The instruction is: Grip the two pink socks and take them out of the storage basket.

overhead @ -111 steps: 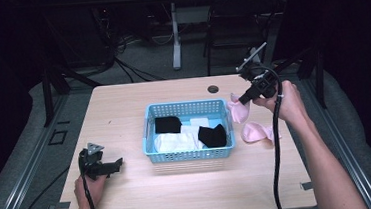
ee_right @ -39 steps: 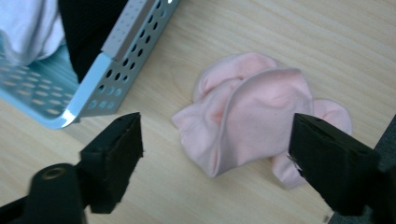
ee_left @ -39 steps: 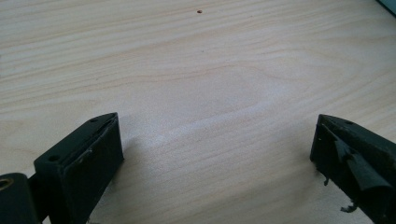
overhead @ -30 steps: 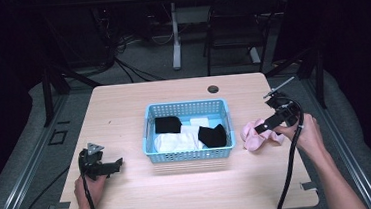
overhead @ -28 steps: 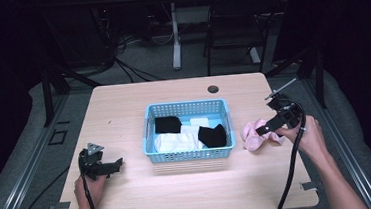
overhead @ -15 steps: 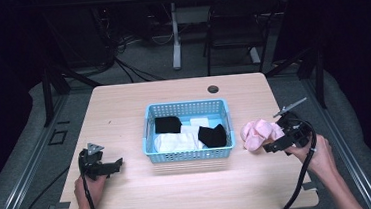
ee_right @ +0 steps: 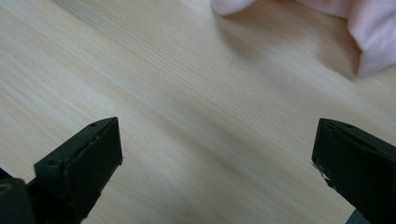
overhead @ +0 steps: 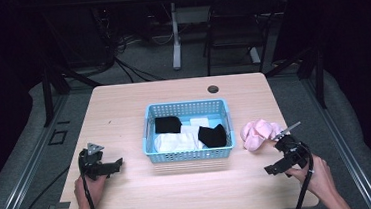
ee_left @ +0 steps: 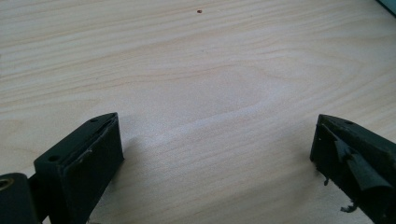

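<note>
no readable labels | soft pink cloth (overhead: 257,134) bunched on the pale wood-grain table (overhead: 124,114), right of the blue plastic mesh basket (overhead: 186,109) | right gripper (overhead: 275,167) near it, jaws spread | left gripper (overhead: 115,164) spread too, nothing held

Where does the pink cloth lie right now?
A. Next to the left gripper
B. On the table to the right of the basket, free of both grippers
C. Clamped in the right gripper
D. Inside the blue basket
B: the pink cloth rests on the table beside the blue basket, and the right gripper stands open over bare wood nearby.
</note>
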`<state>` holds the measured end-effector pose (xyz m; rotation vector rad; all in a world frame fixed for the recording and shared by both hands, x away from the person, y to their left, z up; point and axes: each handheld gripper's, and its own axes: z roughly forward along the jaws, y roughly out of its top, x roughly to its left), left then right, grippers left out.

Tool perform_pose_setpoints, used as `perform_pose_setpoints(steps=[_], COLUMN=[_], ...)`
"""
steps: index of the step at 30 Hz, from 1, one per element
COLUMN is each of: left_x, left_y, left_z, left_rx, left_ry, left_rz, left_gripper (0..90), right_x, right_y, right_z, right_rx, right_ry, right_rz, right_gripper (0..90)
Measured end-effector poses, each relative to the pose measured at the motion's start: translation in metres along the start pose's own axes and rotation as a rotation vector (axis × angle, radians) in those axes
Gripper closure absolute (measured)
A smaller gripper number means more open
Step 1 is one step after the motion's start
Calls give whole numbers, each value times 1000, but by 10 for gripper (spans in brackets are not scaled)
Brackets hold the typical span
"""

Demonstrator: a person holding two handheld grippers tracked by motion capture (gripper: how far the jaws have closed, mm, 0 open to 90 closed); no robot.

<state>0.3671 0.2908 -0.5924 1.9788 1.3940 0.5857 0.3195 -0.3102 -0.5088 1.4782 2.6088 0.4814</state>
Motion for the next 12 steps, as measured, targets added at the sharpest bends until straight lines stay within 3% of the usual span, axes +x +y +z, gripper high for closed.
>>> perform_pose_setpoints(steps=[2, 12], left_x=[0, 0], left_y=[0, 0], left_z=[0, 0], left_rx=[0, 1], left_ry=[0, 0], left_rz=[0, 0], left_gripper=[23, 23], right_x=[-2, -9], right_y=[0, -3], right_z=[3, 7], right_rx=[25, 35], right_ry=[5, 14], right_rz=[0, 20], right_gripper=[13, 16])
